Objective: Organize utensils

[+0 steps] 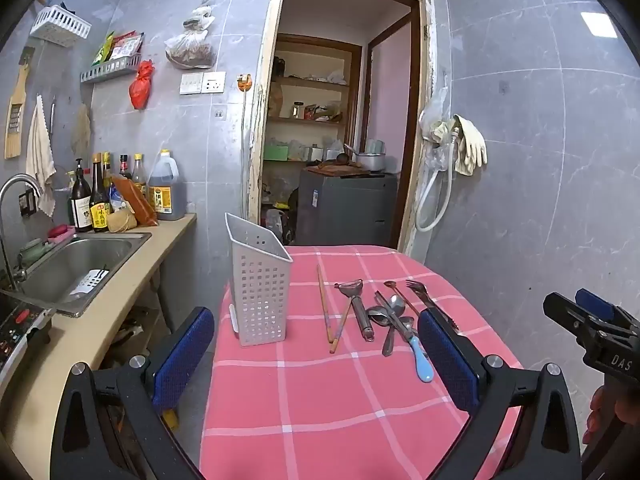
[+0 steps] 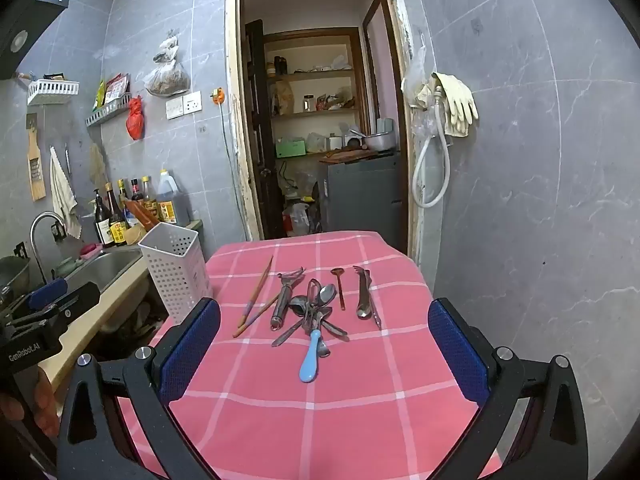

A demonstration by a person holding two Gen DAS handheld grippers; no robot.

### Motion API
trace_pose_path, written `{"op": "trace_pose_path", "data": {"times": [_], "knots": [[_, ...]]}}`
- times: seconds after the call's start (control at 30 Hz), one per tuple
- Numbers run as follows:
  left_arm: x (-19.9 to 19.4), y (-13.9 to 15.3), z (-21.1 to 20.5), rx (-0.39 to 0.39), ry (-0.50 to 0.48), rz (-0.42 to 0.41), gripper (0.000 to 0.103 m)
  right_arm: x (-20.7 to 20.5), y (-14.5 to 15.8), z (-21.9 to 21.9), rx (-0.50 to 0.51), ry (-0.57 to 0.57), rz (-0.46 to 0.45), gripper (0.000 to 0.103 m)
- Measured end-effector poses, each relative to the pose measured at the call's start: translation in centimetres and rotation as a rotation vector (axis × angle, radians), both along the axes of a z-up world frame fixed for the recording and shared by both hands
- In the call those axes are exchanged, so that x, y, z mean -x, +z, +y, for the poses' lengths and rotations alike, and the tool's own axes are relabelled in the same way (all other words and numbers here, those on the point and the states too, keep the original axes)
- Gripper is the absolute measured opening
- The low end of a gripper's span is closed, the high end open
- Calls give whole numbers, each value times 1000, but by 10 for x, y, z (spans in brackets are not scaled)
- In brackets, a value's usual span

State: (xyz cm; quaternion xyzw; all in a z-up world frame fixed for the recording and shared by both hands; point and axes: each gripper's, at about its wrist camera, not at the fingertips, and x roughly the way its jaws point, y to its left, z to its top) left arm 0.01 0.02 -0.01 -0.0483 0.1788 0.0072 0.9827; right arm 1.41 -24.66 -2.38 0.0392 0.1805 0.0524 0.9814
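Both grippers, left gripper [image 1: 316, 354] and right gripper [image 2: 324, 346], hang wide open and empty above the pink checked tablecloth [image 2: 320, 408], near scattered metal utensils [image 2: 316, 308] and a white perforated plastic holder [image 1: 260, 292].

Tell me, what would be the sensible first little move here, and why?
Probably bring the right gripper down toward the blue-handled utensil, the nearest piece of the pile. Both grippers are open and hold nothing, all the utensils lie loose on the pink checked tablecloth, and the white perforated holder stands upright and looks empty. The left gripper sits nearer that holder.
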Motion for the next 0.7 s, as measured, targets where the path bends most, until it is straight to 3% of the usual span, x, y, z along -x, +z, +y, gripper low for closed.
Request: {"op": "trace_pose_path", "data": {"times": [0.7], "knots": [[-3, -3, -1, 12, -2, 1, 103, 0, 0, 0, -7, 1, -6, 102]]}}
